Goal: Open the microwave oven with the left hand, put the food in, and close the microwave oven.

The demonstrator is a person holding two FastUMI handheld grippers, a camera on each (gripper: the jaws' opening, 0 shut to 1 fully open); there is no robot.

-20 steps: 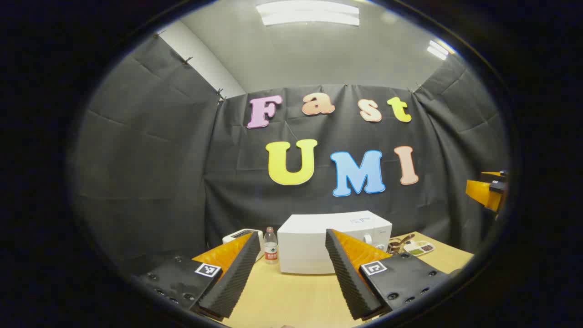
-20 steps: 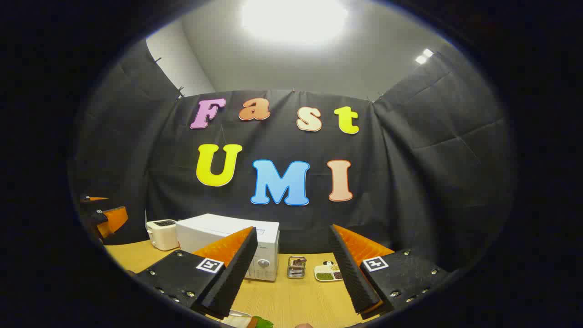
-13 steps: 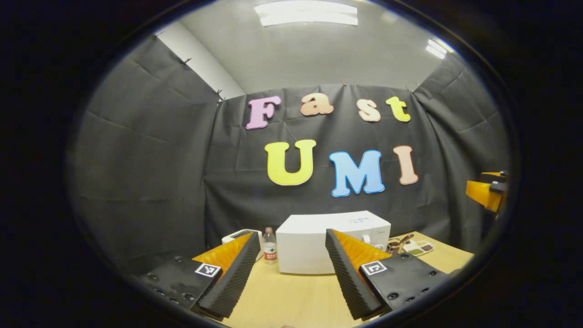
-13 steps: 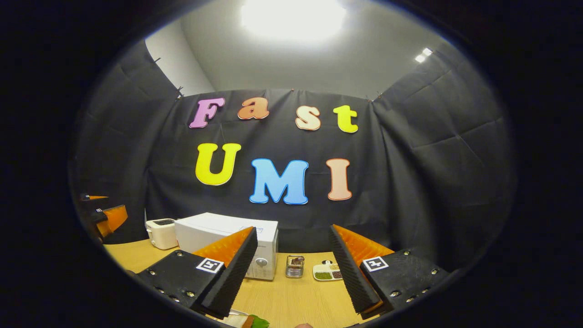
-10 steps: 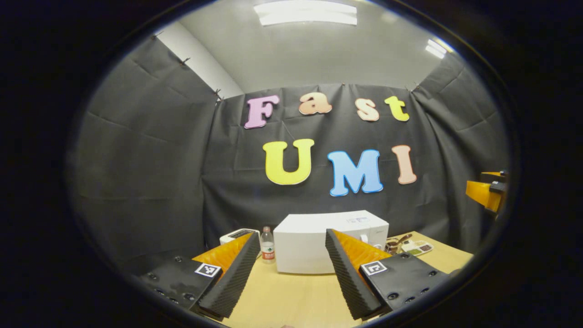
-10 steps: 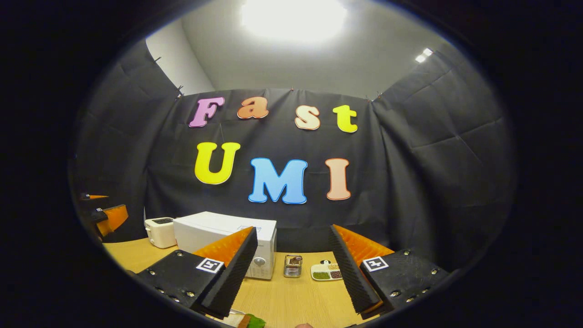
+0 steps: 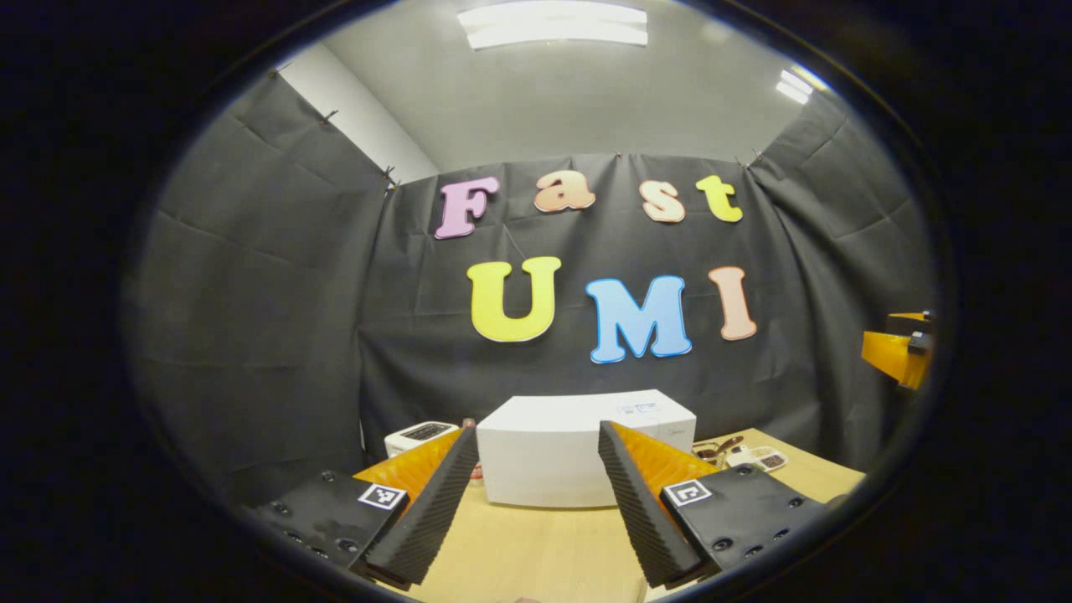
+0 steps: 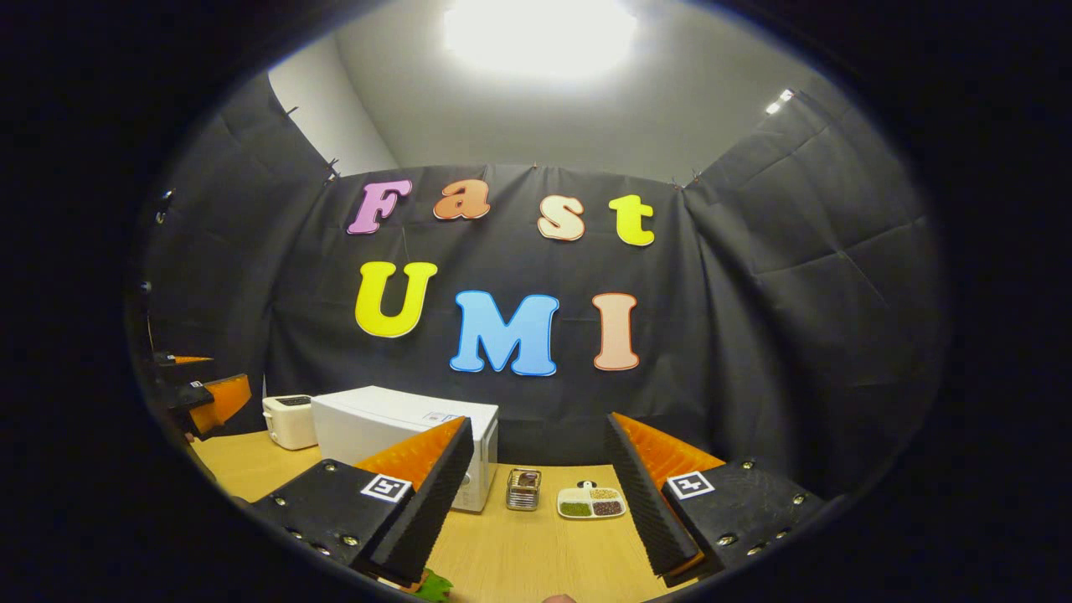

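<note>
Left gripper [image 7: 536,469] held above the counter [image 7: 536,548], fingers [image 7: 423,523] spread wide with nothing between them. Straight ahead past the fingertips, the white microwave oven [image 7: 578,444], door shut as far as can be told; right end of its front hidden behind the right finger. A small label on its top, too small to read. Left of it a white toaster [image 7: 419,435], partly cut off by the left finger, and just beside that a red-and-white sliver of something unidentifiable [image 7: 475,471]. Beyond the right finger, a divided dish [image 7: 758,458] and a dark blurred item next to it.

Right gripper [image 8: 536,469] likewise parted wide and empty. Microwave oven [image 8: 394,423] ahead and left of the fingers, its lower front covered by the left finger; dial barely visible. Between the fingers, farther off, a small metal basket [image 8: 523,490] and a divided dish [image 8: 591,502] of green and brown contents. Under the left finger, cut off at the edge, a green scrap of the food [image 8: 433,586]. Far left, the other gripper's orange finger [image 8: 219,398].
</note>
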